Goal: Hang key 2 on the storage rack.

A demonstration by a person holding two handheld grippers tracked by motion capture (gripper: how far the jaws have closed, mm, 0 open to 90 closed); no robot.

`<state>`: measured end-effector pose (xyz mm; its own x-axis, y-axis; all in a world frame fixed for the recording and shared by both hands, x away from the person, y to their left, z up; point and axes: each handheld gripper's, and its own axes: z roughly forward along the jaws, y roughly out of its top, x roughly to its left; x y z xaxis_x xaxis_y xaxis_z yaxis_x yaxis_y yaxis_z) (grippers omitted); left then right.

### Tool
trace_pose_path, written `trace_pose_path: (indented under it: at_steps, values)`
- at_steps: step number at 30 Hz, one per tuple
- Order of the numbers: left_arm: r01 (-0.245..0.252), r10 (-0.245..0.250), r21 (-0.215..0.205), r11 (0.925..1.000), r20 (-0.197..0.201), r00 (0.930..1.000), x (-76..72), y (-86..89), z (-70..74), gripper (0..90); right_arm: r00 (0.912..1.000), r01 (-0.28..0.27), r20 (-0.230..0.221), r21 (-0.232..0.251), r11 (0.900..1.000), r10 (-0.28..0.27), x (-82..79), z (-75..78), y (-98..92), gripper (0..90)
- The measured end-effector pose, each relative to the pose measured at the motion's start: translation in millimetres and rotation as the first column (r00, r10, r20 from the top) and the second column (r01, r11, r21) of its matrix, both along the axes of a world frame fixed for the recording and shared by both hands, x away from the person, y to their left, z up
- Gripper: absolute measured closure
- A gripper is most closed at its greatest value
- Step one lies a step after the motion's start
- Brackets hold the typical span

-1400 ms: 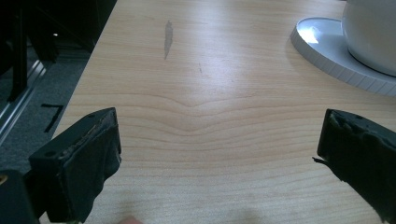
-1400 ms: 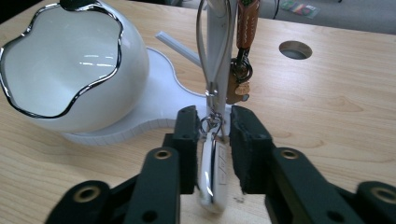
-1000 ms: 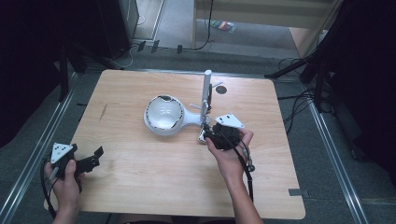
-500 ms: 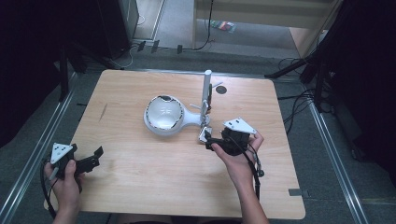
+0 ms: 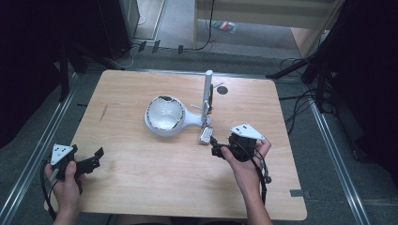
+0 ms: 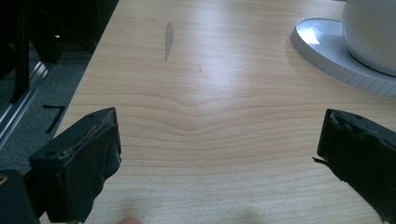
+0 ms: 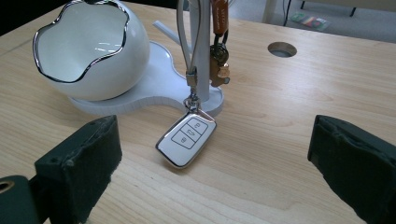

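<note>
A white stand in the middle of the table carries an egg-shaped white bowl and an upright post. From the post a silver car key fob hangs on a grey strap, its lower end resting on the wood; an orange tag hangs beside it. My right gripper points at the fob from just right of it. Its jaws have just been opening and stand wide in the right gripper view, touching nothing. My left gripper is open at the table's front left.
The wooden table has a round cable hole behind the post. In the left gripper view the stand's base rim lies far ahead to the right. Metal rails and cables run along the floor around the table.
My right gripper has drawn back from the post and the key fob, toward the right and the front edge, leaving the fob lying free. The left hand has not moved.
</note>
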<state>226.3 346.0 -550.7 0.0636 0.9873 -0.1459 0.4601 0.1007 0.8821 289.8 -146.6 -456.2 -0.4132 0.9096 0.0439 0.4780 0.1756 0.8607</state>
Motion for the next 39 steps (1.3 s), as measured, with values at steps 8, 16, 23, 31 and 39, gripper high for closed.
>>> trace_pose_path:
  at_steps: [8, 16, 23, 31, 39]
  values:
    - [0.004, -0.004, 0.005, 1.0000, -0.002, 1.0000, 0.0, -0.2, 0.1, 0.0, 0.9999, 0.011, 0.005, -0.002, 1.000, -0.011, -6.3, 1.2, -11.3, 2.8]
    - [0.004, -0.004, 0.001, 1.0000, -0.005, 1.0000, 0.4, 0.0, 0.1, 0.0, 0.9998, 0.022, -0.003, -0.005, 1.000, -0.022, -13.0, -4.0, -24.7, 2.8]
    - [0.004, -0.004, 0.000, 1.0000, -0.003, 1.0000, 0.3, 0.1, 0.1, 0.0, 0.9992, 0.038, -0.011, -0.007, 0.999, -0.038, -16.8, -8.3, -36.5, 2.8]
    - [0.005, -0.005, 0.001, 1.0000, -0.003, 1.0000, 0.2, 0.0, 0.1, 0.0, 0.9982, 0.057, -0.020, -0.004, 0.998, -0.057, -21.7, -14.0, -52.8, 2.8]
    - [0.006, -0.006, 0.001, 1.0000, -0.002, 1.0000, 0.3, -0.3, 0.0, 0.0, 0.9951, 0.093, -0.032, -0.004, 0.996, -0.093, -27.5, -21.9, -72.1, 3.3]
